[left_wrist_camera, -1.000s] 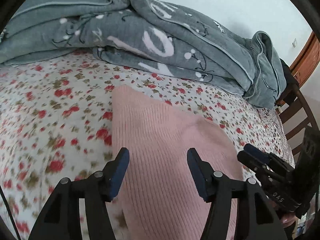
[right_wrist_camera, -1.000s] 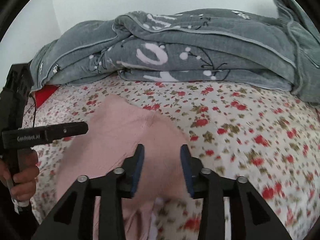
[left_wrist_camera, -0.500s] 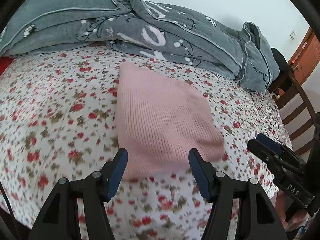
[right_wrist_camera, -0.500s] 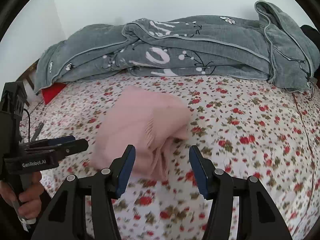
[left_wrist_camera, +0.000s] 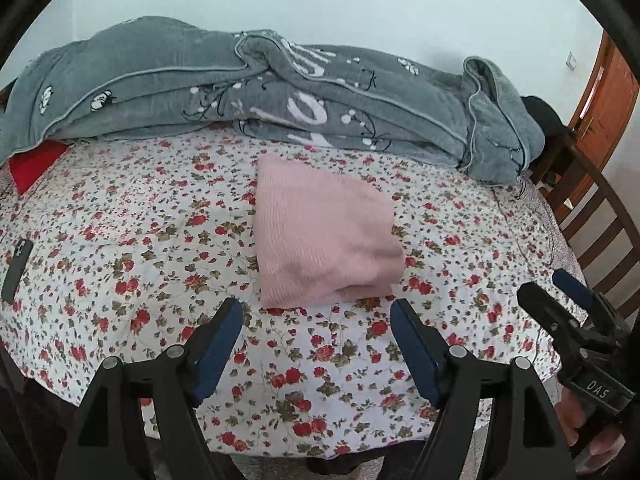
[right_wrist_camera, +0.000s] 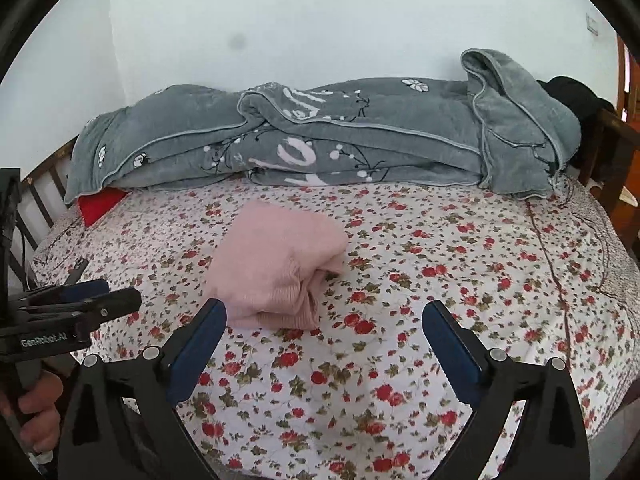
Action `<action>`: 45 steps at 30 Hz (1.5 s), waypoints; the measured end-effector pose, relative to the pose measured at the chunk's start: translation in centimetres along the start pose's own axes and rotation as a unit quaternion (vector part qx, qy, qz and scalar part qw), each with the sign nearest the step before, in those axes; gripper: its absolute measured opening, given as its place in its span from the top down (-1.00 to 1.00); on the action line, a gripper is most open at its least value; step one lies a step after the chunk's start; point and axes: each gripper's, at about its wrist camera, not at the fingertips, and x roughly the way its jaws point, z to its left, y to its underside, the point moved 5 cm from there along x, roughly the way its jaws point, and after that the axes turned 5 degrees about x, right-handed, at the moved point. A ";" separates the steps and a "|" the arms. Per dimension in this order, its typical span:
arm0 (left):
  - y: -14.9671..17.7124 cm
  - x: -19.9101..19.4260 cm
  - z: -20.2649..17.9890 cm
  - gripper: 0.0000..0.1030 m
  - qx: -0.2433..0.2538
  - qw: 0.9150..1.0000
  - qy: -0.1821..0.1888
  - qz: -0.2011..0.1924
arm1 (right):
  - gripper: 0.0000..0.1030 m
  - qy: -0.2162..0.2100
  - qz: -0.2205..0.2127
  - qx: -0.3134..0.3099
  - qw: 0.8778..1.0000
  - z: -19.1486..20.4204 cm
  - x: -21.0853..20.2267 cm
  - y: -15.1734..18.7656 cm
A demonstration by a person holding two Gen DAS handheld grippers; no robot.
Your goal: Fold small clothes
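We are letting go: the left gripper [left_wrist_camera: 316, 344] and right gripper [right_wrist_camera: 324, 344] are pulling back, jaws opening and empty, leaving the pink garment [left_wrist_camera: 324, 240] folded mid-bed [left_wrist_camera: 120, 240], clear of every edge.

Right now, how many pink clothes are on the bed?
1. The folded pink sweater lies near the middle of the flowery bedsheet, in front of the grey blanket. Neither gripper touches it. More could be hidden under the blanket.
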 end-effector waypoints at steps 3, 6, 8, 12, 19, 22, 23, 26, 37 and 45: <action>0.0 -0.9 -0.1 -0.47 0.001 1.000 -0.006 -0.006 | -0.89 0.004 -0.003 0.001 1.000 0.1 -1.0 0.0; 0.1 -1.6 -0.1 -0.48 0.000 1.000 -0.006 -0.011 | -0.89 0.004 -0.006 0.002 1.000 0.5 -2.0 0.0; 0.2 -1.9 -0.2 -0.48 0.002 1.000 -0.007 -0.013 | -0.89 0.012 -0.006 -0.003 1.000 0.9 -2.3 0.1; 0.5 -2.2 -0.4 -0.48 0.009 1.000 -0.014 -0.014 | -0.89 0.015 -0.003 -0.005 1.000 1.2 -2.5 0.5; 0.6 -2.3 -0.6 -0.48 0.010 1.000 -0.016 -0.014 | -0.89 0.020 0.003 -0.006 1.000 1.4 -2.5 1.1; 0.6 -2.4 -0.6 -0.49 0.009 1.000 -0.016 -0.015 | -0.89 0.022 0.002 -0.005 1.000 1.4 -2.6 1.0; 0.6 -2.4 -0.5 -0.49 0.009 1.000 -0.015 -0.015 | -0.89 0.021 0.002 -0.005 1.000 1.4 -2.6 1.0; 0.6 -2.3 -0.5 -0.49 0.011 1.000 -0.016 -0.013 | -0.89 0.021 0.001 -0.006 1.000 1.4 -2.7 1.0; 0.2 -2.8 -0.1 -0.49 0.006 1.000 -0.023 -0.018 | -0.89 0.018 -0.003 0.000 1.000 1.3 -3.0 0.4; 0.5 -1.6 1.2 -0.52 -0.001 1.000 -0.022 -0.020 | -0.89 0.008 0.010 0.009 1.000 0.2 -0.8 1.0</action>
